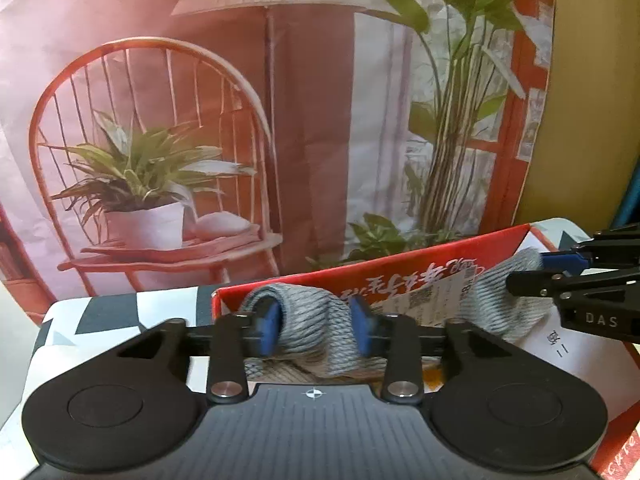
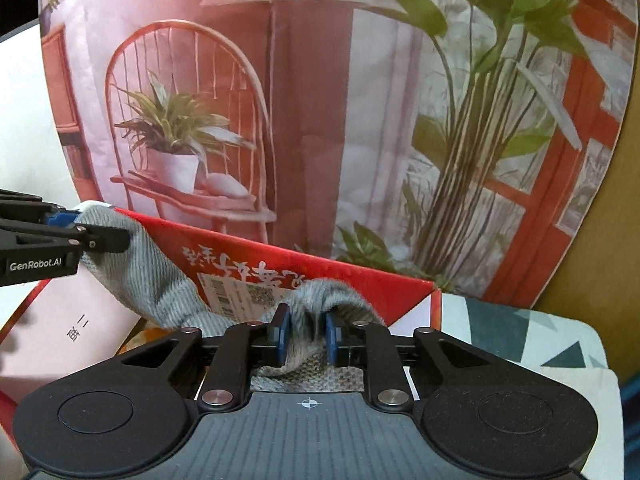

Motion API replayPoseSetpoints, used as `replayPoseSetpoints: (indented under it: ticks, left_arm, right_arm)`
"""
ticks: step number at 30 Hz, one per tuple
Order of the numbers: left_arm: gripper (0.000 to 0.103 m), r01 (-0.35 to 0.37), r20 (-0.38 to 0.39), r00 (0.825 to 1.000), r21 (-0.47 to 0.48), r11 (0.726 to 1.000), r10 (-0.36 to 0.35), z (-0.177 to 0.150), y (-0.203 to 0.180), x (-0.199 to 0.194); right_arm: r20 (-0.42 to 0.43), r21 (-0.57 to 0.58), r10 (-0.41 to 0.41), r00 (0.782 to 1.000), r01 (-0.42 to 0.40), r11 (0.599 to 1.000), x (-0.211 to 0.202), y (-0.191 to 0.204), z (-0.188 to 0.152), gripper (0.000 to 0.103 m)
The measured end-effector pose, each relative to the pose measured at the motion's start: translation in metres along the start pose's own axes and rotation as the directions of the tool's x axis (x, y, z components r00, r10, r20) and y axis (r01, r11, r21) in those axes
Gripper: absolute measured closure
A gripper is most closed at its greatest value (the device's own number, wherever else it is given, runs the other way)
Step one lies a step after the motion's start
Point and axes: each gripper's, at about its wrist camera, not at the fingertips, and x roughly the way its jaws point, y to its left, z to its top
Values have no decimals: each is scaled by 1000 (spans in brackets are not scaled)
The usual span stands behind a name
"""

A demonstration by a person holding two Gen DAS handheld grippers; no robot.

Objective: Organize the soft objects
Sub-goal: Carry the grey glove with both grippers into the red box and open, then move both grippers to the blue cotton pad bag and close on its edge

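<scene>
Grey knitted cloth (image 1: pixel 308 324) draped over the open red box (image 1: pixel 400 268), one end at each gripper. Left gripper (image 1: pixel 316 330) parted, cloth loose between its pads. Right gripper (image 2: pixel 306 334) narrowly open, bunched fabric between pads, contact unclear. Best let both ends go together, low inside the box, then lift straight clear.

The grey knit cloth (image 1: pixel 316 320) hides most of the red box's (image 1: pixel 400 276) interior and printed lettering.
</scene>
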Motion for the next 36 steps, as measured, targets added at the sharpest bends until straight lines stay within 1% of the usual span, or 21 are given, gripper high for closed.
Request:
replayPoseSetpoints:
  ticks: [3,4,5,8,10,15,20,26,30,33,36]
  left_arm:
    - [58,-3,2,1000,7,1000,3,-1,-3,-4]
    - [55,2,3,1000,9,1000,-2,-1,-3,-6]
    - [49,5,4,1000,11,1000,-5,-1,-4,-8]
    - [36,15,23,1000,19,1000,-15,0,-5,-16]
    - [36,12,31,999,21,1000,-12,1,-7,-22]
    - [35,13,41,999,23,1000,-14,1,-9,-38]
    - [32,35,60,998,0,999,-35,-7,-9,-64]
    - [32,47,73,996,-49,998,-43,-35,-7,-105]
    - [32,54,88,995,-61,997,-48,-60,-8,-136]
    - [33,56,64,997,-74,996,-51,-80,-9,-152]
    - [32,81,46,996,-101,992,-77,-102,-8,-163]
  right_arm:
    - [2,3,2,1000,-2,1000,-1,0,1,82]
    - [4,3,1,1000,-1,1000,-3,0,1,82]
    - [5,3,2,1000,-2,1000,-4,0,0,82]
    - [6,-6,5,1000,-5,1000,-9,3,-1,80]
    - [9,-7,3,1000,-3,1000,-12,4,0,78]
    - [21,1,14,1000,-14,1000,-26,7,-1,78]
    - [47,14,32,998,-33,999,-48,10,-7,77]
    - [111,70,80,991,-88,994,-85,13,-28,76]
    - [172,70,110,979,-123,990,-117,20,-46,76]
    - [208,62,126,970,-142,988,-137,27,-62,75]
    - [231,50,138,963,-153,987,-154,36,-79,74]
